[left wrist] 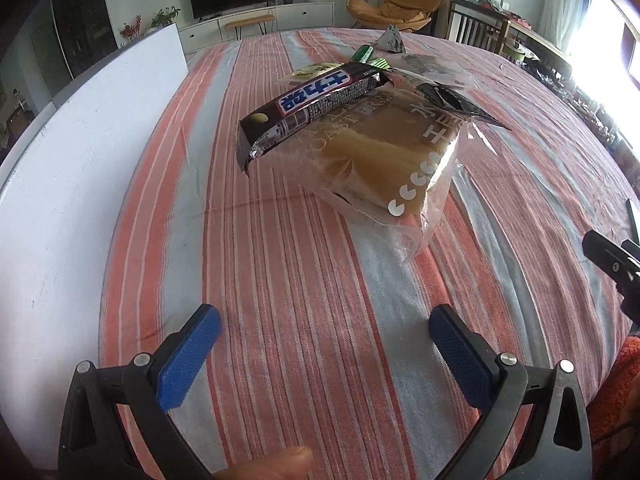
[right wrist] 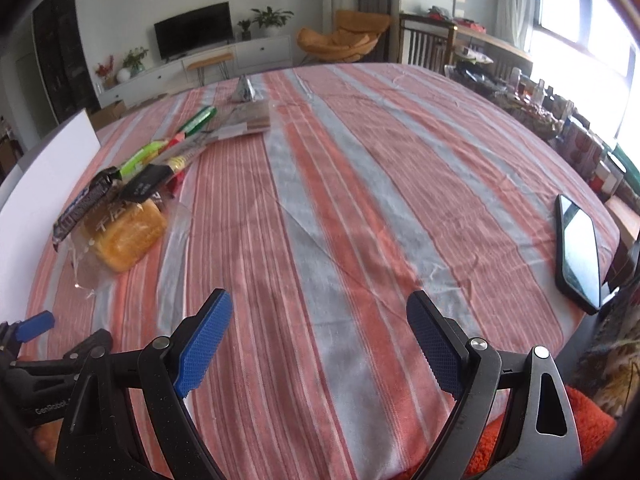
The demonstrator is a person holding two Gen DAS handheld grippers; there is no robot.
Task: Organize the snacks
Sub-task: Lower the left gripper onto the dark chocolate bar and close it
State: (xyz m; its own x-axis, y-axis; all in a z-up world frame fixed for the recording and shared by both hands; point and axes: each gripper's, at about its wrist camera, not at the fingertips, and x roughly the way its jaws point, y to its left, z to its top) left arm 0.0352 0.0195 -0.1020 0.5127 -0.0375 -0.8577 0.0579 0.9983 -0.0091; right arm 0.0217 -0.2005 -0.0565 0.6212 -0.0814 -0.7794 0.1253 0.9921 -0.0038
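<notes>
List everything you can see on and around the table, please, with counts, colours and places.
Toast bag: one, clear with golden bread, left side of the table.
Chocolate bar: one, dark brown wrapper, lying on top of the toast bag.
Green packets: two, green, behind the toast bag.
Triangular packet: one, silver-grey, far end of the table.
Phone: one, black, right edge of the table.
Tablecloth: one, orange and grey stripes, covering the table.
White board: one, white, standing along the left edge.
Left gripper: blue pads, open, empty.
Right gripper: blue pads, open, empty.
</notes>
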